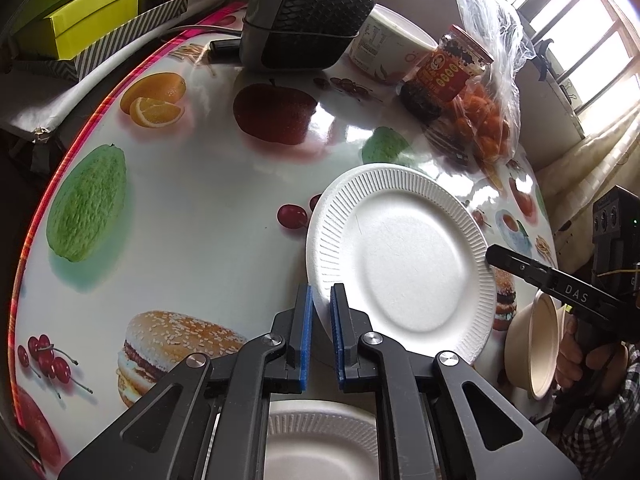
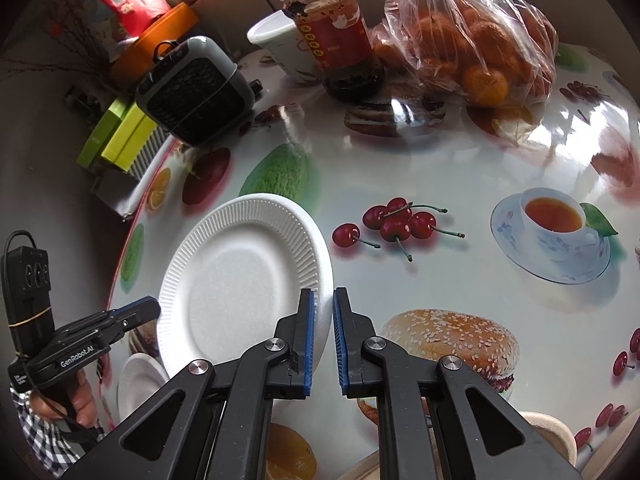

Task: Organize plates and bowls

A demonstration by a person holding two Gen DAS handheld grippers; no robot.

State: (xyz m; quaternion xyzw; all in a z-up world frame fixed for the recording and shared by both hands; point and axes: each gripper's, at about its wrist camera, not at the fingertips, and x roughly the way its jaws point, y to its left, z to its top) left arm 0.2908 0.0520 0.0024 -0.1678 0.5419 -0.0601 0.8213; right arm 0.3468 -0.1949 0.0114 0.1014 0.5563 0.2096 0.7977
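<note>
A white foam plate (image 1: 400,256) hangs tilted above the fruit-print table (image 1: 208,208), held at two opposite rims. My left gripper (image 1: 321,292) is shut on its near-left rim, blue pads pressing both faces. In the right wrist view my right gripper (image 2: 322,292) is shut on the same plate (image 2: 240,280) at its right rim. The right gripper (image 1: 492,255) also shows at the plate's far side, and the left gripper (image 2: 154,307) at its left edge. A second white plate (image 1: 320,440) lies on the table under the left gripper. A beige bowl (image 1: 536,356) sits at the right.
At the back of the table stand a dark fan heater (image 1: 308,12), a white tub (image 1: 392,48), a red-labelled jar (image 1: 444,72) and a plastic bag of oranges (image 1: 488,128). Green boxes (image 1: 80,12) lie beyond the table's red left edge (image 1: 60,184).
</note>
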